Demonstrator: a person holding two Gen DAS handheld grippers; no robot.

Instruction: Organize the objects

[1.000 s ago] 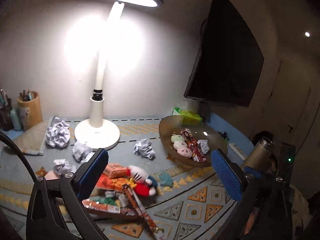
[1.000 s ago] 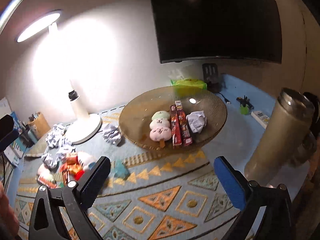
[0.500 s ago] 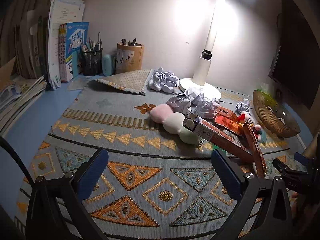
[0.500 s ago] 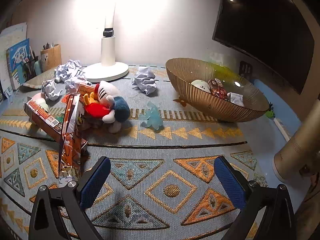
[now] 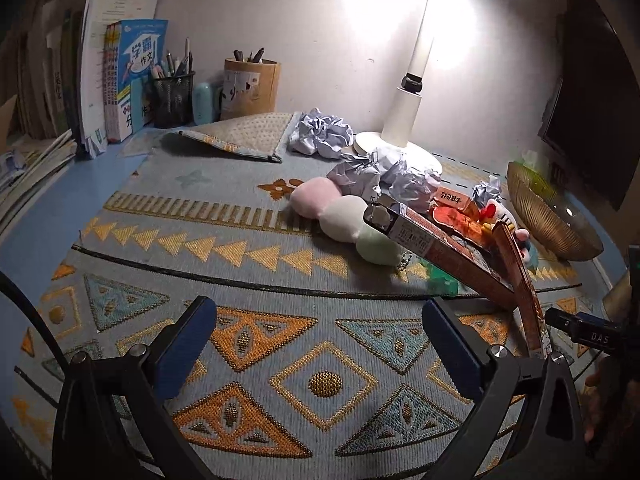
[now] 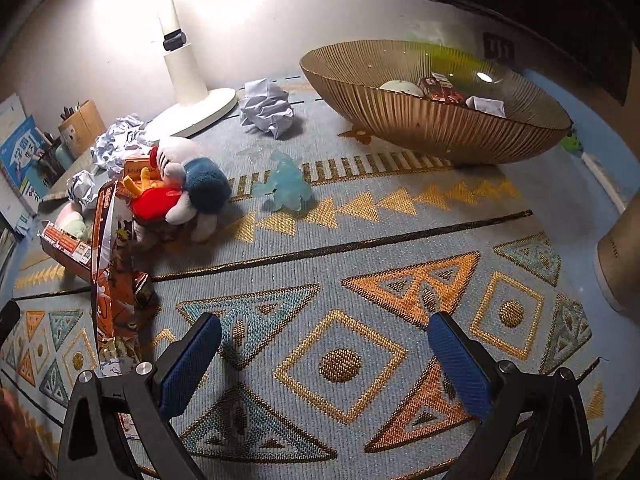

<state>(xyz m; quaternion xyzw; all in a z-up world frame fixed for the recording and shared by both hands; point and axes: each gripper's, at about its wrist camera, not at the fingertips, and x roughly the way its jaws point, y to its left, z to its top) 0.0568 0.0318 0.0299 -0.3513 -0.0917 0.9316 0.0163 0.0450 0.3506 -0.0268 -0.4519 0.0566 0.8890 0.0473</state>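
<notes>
A heap lies mid-mat: a pink, white and green dango plush, long red snack boxes, crumpled paper balls and a white cat plush in red and blue. A pale blue figure and one paper ball lie nearer the amber ribbed bowl, which holds a plush, snack boxes and paper. My left gripper hovers open over bare mat, the heap ahead of it to the right. My right gripper is open above the mat, right of a leaning snack box.
A white desk lamp stands behind the heap. Books, pen cups and a folded mat corner fill the back left. A metal flask stands at the mat's right edge. A dark monitor hangs on the wall.
Both grippers dropped low toward the mat and swung left, away from the bowl. The left view turned from the lamp and bowl to the books and heap. Both stayed open.
</notes>
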